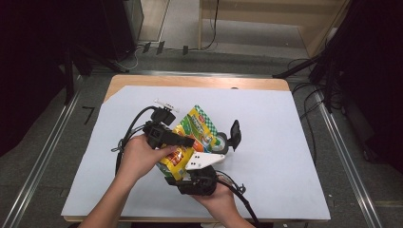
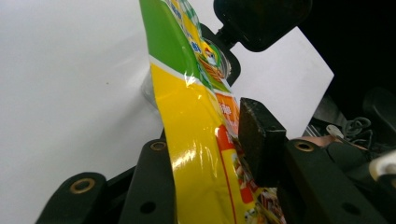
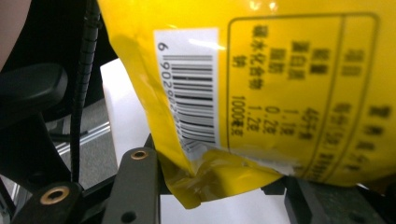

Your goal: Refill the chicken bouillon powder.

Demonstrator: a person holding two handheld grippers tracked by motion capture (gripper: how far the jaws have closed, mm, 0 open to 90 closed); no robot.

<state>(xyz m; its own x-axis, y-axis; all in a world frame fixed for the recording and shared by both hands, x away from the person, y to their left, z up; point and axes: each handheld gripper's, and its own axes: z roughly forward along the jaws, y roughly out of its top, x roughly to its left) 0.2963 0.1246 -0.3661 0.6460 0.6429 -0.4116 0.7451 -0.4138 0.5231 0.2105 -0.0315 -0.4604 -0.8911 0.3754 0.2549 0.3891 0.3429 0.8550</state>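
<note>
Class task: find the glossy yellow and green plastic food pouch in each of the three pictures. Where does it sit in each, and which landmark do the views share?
High view: the glossy yellow and green plastic food pouch sits at centre, between both hands.
Left gripper view: it rises from bottom centre to the top edge, between the black jaws.
Right gripper view: its yellow barcode side spans the upper frame.
Shared landmark: the white paper sheet under it.

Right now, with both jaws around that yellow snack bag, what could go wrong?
1. The left gripper holds the bag only loosely by its edge, so the glossy film might slip out.
2. The right gripper pinches the crumpled bottom seam; pulling apart could tear it.
3. The bag is lifted off the white sheet and could drop.
</note>
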